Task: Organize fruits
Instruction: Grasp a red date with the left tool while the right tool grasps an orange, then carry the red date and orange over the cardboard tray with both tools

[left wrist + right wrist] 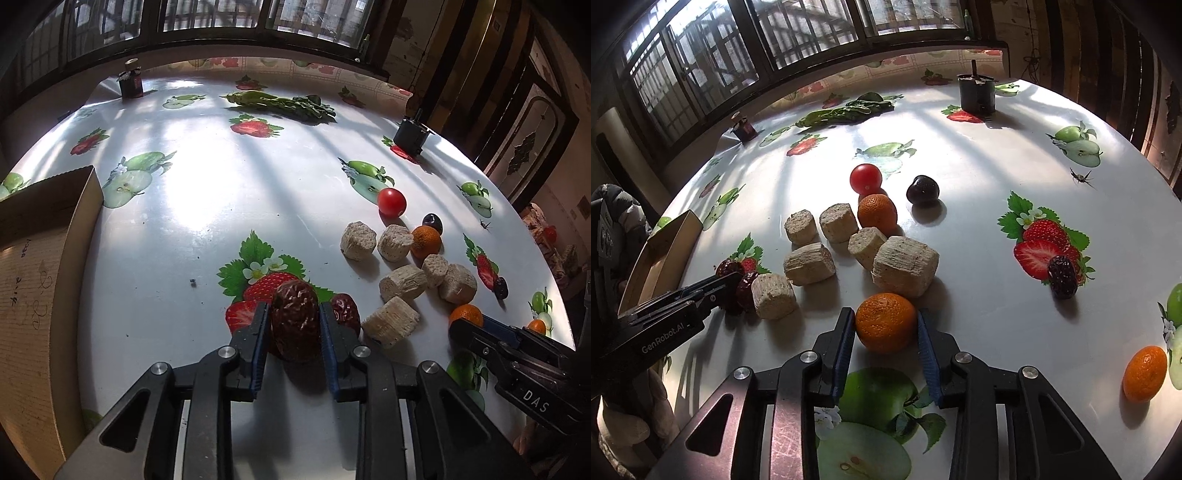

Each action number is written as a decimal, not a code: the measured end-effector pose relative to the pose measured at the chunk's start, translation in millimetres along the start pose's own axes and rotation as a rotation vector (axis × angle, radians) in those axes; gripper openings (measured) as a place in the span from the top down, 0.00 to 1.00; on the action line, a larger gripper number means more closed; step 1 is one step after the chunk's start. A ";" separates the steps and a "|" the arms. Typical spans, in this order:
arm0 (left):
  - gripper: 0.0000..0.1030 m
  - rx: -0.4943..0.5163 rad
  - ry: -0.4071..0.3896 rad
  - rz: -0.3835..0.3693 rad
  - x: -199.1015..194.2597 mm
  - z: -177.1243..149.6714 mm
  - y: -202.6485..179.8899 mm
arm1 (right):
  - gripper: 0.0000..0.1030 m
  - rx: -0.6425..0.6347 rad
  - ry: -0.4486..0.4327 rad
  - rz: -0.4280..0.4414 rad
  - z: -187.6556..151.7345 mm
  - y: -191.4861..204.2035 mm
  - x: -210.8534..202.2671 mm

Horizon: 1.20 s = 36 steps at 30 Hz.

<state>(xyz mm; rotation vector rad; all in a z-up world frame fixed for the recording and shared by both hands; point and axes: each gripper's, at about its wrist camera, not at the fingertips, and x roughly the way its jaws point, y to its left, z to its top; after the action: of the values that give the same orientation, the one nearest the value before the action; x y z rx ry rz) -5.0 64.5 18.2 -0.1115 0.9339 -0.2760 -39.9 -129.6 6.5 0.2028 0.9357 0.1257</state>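
My left gripper [293, 317] is shut on a wrinkled red date [295, 317] low over the table; a second date [345, 312] lies just to its right. My right gripper [886, 325] has its blue pads on both sides of a small orange [885, 322] that rests on the table. Further out lie a cherry tomato [865, 178], another orange [877, 210], a dark cherry [922, 189], a date [1062, 276] at the right and an orange [1144, 373] near the right edge. The left gripper shows in the right wrist view [733, 286].
Several beige cylindrical chunks [905, 266] lie among the fruit. An open cardboard box [40, 266] stands at the left edge. Leafy greens [284, 103], a small jar [131, 83] and a black pot [977, 92] sit at the far side of the round table [207, 192].
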 end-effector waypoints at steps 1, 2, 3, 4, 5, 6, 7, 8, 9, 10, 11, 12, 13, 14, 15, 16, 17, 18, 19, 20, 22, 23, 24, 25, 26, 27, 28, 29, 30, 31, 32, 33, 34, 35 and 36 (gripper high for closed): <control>0.76 -0.006 -0.010 -0.007 -6.9 -0.8 0.4 | 0.66 -0.003 -0.004 0.003 -0.7 0.9 -2.6; 0.76 -0.014 -0.023 -0.022 -16.1 -1.8 1.0 | 0.66 -0.009 -0.014 0.003 -1.5 2.8 -7.1; 0.76 -0.021 -0.040 -0.038 -27.4 -2.9 0.9 | 0.66 -0.015 -0.026 0.005 -2.3 5.0 -12.6; 0.76 -0.024 -0.057 -0.052 -39.4 -3.4 0.7 | 0.66 -0.020 -0.037 0.010 -2.5 7.1 -18.3; 0.76 -0.027 -0.075 -0.064 -52.6 -3.8 1.1 | 0.66 -0.029 -0.051 0.020 -3.0 11.2 -26.2; 0.76 -0.029 -0.097 -0.078 -68.3 -4.4 2.3 | 0.66 -0.039 -0.064 0.030 -2.8 15.5 -33.6; 0.76 -0.029 -0.120 -0.090 -84.2 -4.9 4.1 | 0.66 -0.052 -0.077 0.043 -2.6 21.7 -42.0; 0.76 -0.025 -0.143 -0.092 -99.8 -5.7 6.7 | 0.66 -0.070 -0.091 0.059 -1.7 29.3 -51.1; 0.76 -0.019 -0.172 -0.083 -117.3 -6.9 10.4 | 0.66 -0.091 -0.107 0.077 -0.8 38.0 -61.0; 0.76 -0.015 -0.196 -0.067 -133.1 -8.2 16.1 | 0.66 -0.112 -0.123 0.091 0.3 46.2 -69.6; 0.76 -0.013 -0.213 -0.050 -146.0 -9.3 23.0 | 0.66 -0.141 -0.142 0.107 1.8 58.2 -79.6; 0.75 -0.015 -0.226 -0.023 -160.6 -10.3 33.5 | 0.65 -0.169 -0.159 0.121 3.2 70.2 -87.8; 0.75 -0.021 -0.233 0.007 -172.3 -12.6 44.8 | 0.65 -0.192 -0.172 0.134 4.8 80.8 -95.0; 0.75 -0.028 -0.238 0.039 -182.2 -14.5 56.4 | 0.65 -0.218 -0.184 0.156 7.4 94.5 -101.5; 0.75 -0.037 -0.241 0.079 -190.9 -17.4 69.7 | 0.65 -0.239 -0.190 0.185 10.3 108.4 -106.3; 0.75 -0.048 -0.244 0.119 -197.2 -21.0 81.2 | 0.65 -0.258 -0.191 0.217 12.1 121.9 -109.7; 0.75 -0.067 -0.245 0.164 -202.3 -26.2 95.7 | 0.65 -0.274 -0.187 0.251 14.1 135.5 -110.9; 0.75 -0.087 -0.239 0.200 -204.7 -32.4 111.1 | 0.65 -0.289 -0.177 0.294 13.6 151.6 -110.6; 0.75 -0.112 -0.230 0.232 -204.9 -38.7 125.4 | 0.65 -0.302 -0.159 0.334 13.1 166.5 -107.2; 0.75 -0.137 -0.221 0.265 -203.7 -45.4 138.5 | 0.65 -0.316 -0.138 0.374 10.4 182.3 -102.2; 0.75 -0.190 -0.192 0.318 -197.6 -60.5 166.5 | 0.65 -0.358 -0.097 0.430 -0.3 215.1 -87.5; 0.75 -0.216 -0.176 0.331 -193.4 -67.0 178.7 | 0.65 -0.389 -0.075 0.446 -8.6 232.3 -77.3; 0.75 -0.244 -0.156 0.339 -188.6 -73.8 191.5 | 0.65 -0.419 -0.049 0.452 -17.2 248.1 -65.8; 0.75 -0.268 -0.134 0.351 -183.0 -79.2 202.8 | 0.65 -0.446 -0.020 0.454 -25.5 261.9 -54.2; 0.75 -0.285 -0.116 0.366 -178.4 -84.0 211.2 | 0.65 -0.469 0.011 0.453 -33.6 274.1 -42.3; 0.75 -0.302 -0.097 0.382 -173.5 -88.3 220.2 | 0.65 -0.492 0.045 0.449 -44.7 286.3 -29.1; 0.75 -0.314 -0.087 0.383 -170.8 -91.0 226.5 | 0.65 -0.509 0.073 0.442 -51.6 294.8 -17.6; 0.75 -0.325 -0.077 0.378 -167.7 -93.3 230.4 | 0.65 -0.522 0.099 0.436 -57.6 302.0 -7.5; 0.75 -0.328 -0.070 0.375 -165.4 -95.2 233.4 | 0.65 -0.531 0.120 0.433 -62.3 307.2 0.8; 0.75 -0.324 -0.065 0.378 -163.1 -96.2 234.9 | 0.65 -0.537 0.137 0.430 -65.9 311.6 7.8; 0.75 -0.319 -0.059 0.384 -161.0 -96.6 235.0 | 0.65 -0.544 0.152 0.425 -68.6 315.1 15.3; 0.75 -0.315 -0.055 0.391 -158.7 -96.7 233.8 | 0.65 -0.550 0.166 0.422 -70.1 318.2 21.6; 0.75 -0.315 -0.053 0.396 -156.6 -96.9 233.7 | 0.65 -0.554 0.175 0.422 -72.0 320.3 25.5; 0.75 -0.316 -0.051 0.399 -155.2 -97.4 233.9 | 0.65 -0.558 0.181 0.420 -73.6 322.1 28.5; 0.75 -0.317 -0.049 0.401 -153.1 -97.3 234.0 | 0.65 -0.565 0.186 0.415 -75.1 324.8 31.3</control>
<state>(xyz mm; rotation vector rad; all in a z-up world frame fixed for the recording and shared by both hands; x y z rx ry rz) -126.0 334.6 29.7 -0.2177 0.9247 0.2466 -88.4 201.7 12.5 -0.1449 0.9957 0.7924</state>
